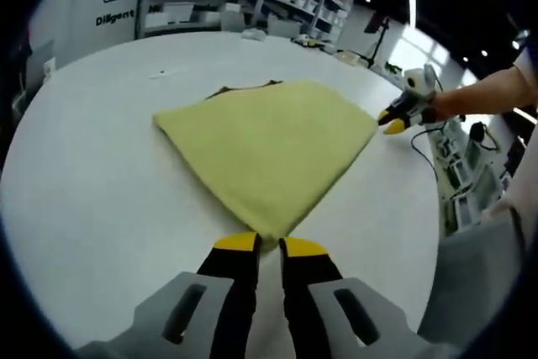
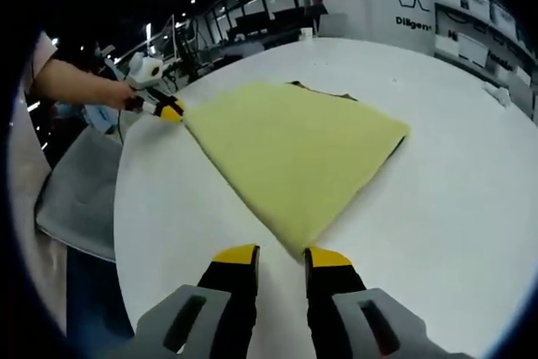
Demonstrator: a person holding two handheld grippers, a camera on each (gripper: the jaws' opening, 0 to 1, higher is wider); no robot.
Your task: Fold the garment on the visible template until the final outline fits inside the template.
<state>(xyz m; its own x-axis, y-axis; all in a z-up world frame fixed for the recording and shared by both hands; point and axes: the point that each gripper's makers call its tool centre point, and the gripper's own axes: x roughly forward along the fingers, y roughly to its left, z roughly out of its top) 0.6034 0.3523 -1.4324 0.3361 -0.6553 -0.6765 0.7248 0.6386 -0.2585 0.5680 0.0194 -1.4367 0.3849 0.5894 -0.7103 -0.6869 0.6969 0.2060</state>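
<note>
Two corners of the yellow garment [image 1: 267, 149] sit at my jaws, one for each hand. It lies flat on the round white desk [image 1: 92, 199], and a thin dark edge, maybe the template [image 1: 244, 86], peeks out on the garment's far side. In the left gripper view, my left gripper [image 1: 268, 247] has its jaws parted a little, with the garment's near corner poking right at the gap; I cannot tell if the cloth is pinched. My right gripper [image 1: 393, 122] shows at another corner of the garment, tips touching its edge. In the right gripper view, that right gripper [image 2: 282, 254] also has its jaws a little apart, with a corner just at the gap. I think both hands are equally close, and the edge between these two corners is the one to lift across the garment.
</note>
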